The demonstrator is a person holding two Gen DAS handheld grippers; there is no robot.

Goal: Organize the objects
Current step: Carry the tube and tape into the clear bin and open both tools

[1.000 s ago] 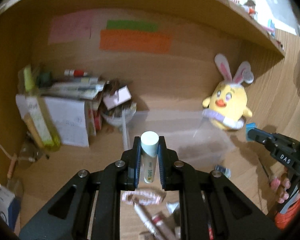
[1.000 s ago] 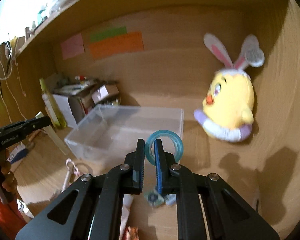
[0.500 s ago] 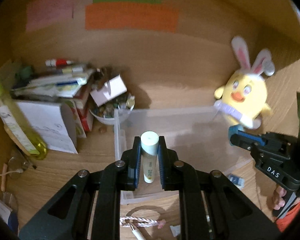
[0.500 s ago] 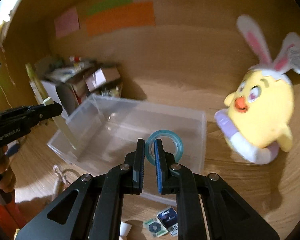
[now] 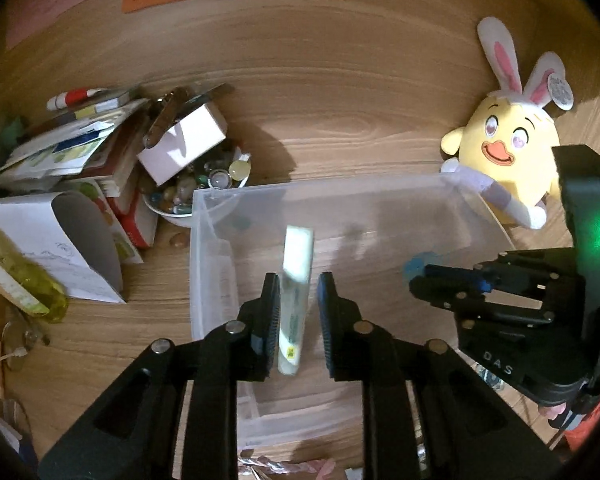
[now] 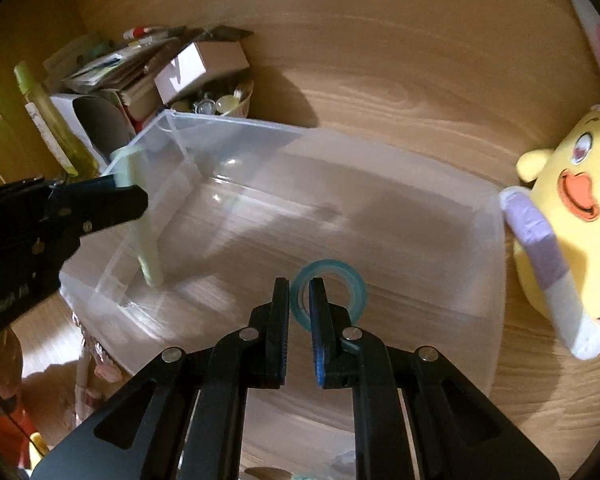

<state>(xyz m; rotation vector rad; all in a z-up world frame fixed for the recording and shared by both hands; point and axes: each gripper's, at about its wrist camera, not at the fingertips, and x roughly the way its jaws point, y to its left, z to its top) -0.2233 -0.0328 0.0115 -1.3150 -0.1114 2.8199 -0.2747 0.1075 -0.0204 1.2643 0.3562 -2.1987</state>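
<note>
Low and open-topped: clear bin [image 5: 340, 182] on the wooden tabletop [image 5: 340, 120], with both tools poised over it. Likely to skid or rock if knocked at the rim, being light and nearly empty.

Pressed against the bin's far right corner: yellow plush [image 5: 508, 160]. Could be nudged by a wide swing on that side, or flop an arm over the wall.

Close by the far left corner: bowl of marbles [image 5: 172, 216] under a leaning stack of boxes and papers. Bad to brush; would spill in all directions.

Left gripper [image 5: 298, 280] above the bin's left end, jaws just opened a little, pads seemingly no longer pressing. Between them, blurred and tilted: pale green tube [image 5: 296, 256], lower end at or near the bin floor by the left wall in the right wrist view [image 6: 148, 256]. Main risk here: falling outward over the low wall instead of inward, or rolling once flat. Might also catch on a pad if lifted away too soon.

Right gripper [image 6: 299, 284] over the bin's near side, jaws clamped on the edge of a teal tape ring [image 6: 340, 280]. If released on edge, apt to roll or bounce; also close enough to the other tool to collide.
</note>
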